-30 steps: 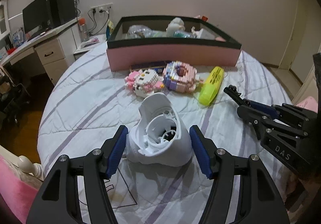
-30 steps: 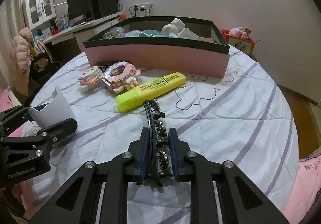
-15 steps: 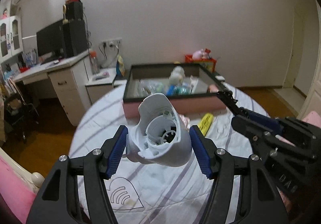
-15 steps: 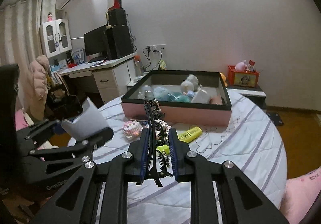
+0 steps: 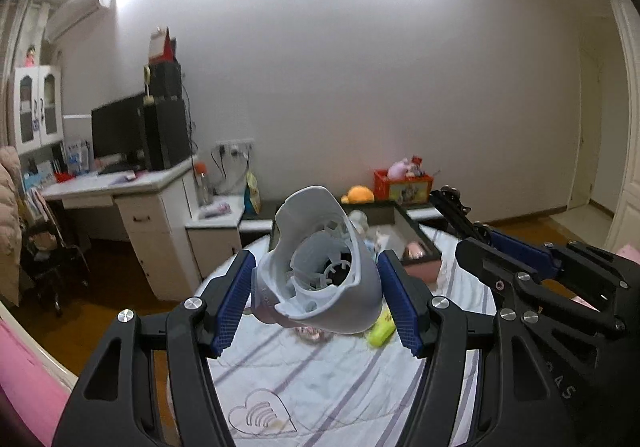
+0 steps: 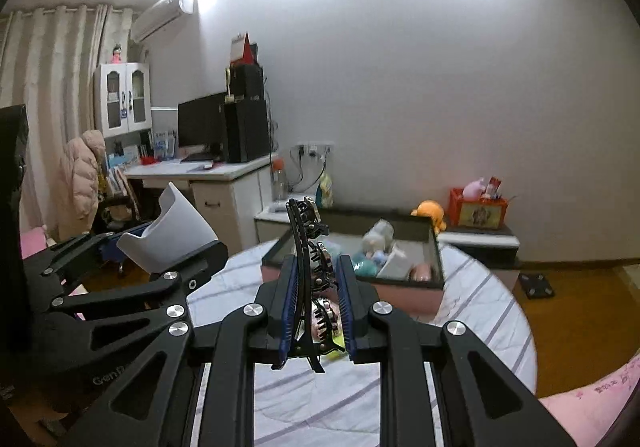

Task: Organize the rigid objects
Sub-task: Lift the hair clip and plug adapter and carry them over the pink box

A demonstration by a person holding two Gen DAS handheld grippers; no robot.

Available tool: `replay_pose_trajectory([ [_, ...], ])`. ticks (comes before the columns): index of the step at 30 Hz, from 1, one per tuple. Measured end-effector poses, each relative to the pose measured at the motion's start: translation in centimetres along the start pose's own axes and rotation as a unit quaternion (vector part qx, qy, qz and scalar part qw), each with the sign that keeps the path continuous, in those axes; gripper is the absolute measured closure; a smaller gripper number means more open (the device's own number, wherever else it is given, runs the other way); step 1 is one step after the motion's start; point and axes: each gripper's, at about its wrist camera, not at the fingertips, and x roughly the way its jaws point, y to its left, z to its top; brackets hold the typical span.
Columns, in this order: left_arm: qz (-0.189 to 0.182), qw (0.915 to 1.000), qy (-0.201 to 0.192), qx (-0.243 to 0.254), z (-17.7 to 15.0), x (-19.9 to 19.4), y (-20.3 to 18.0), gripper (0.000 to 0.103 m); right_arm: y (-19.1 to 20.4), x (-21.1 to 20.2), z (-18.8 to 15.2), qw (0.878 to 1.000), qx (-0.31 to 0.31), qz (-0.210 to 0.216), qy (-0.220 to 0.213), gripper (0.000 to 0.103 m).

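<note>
Item 1: left gripper [image 5: 316, 299], black frame with blue ribbed pads, clamped on a white moulded plastic housing [image 5: 320, 271] with a round opening and inner ribs. Housing is held in the air above the bed, its open face toward the camera, its tall curved lip uppermost. From the right wrist view the same housing [image 6: 172, 235] shows its smooth white back, at the left of the frame

Item 2: right gripper [image 6: 316, 303], same black and blue build, closed on a black toothed hair claw clip [image 6: 310, 247]. Clip stands upright between the pads, its curved spine and teeth rising above the fingertips, its lower end hanging below the pads. In the left wrist view the clip tip [image 5: 452, 199] projects up and left from the right gripper [image 5: 480, 235]

Item 3: pink-walled storage box with dark rim [image 6: 436, 247], on the far part of the bed, beyond both grippers. Holds several small white, teal and pink articles; kinds cannot be told

Item 4: white bedspread with purple stripes [image 5: 320, 379], below both grippers. A yellow highlighter marker [image 5: 380, 329] lies on it, partly hidden behind the housing

Item 5: white desk with black monitor [image 5: 116, 135], against the wall at left
</note>
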Motion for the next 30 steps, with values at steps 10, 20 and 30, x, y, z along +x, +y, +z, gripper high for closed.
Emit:
replay_pose_trajectory([
  [10, 0.028, 0.9956, -0.086, 0.023, 2.3, -3.0, -0.5, 0.038, 0.9, -2.2, 1.9, 0.997, -0.027, -0.024, -0.062, 0.083],
  [20, 0.016, 0.9957, -0.090, 0.015, 3.0, -0.1, -0.2, 0.038, 0.1, -0.8, 2.1, 0.997, -0.022, -0.034, -0.067, 0.083],
  [30, 0.019, 0.9958, -0.087, 0.021, 3.0, 3.3, 0.0, 0.038, -0.4, 2.5, 2.7, 0.997, -0.024, -0.039, -0.058, 0.083],
])
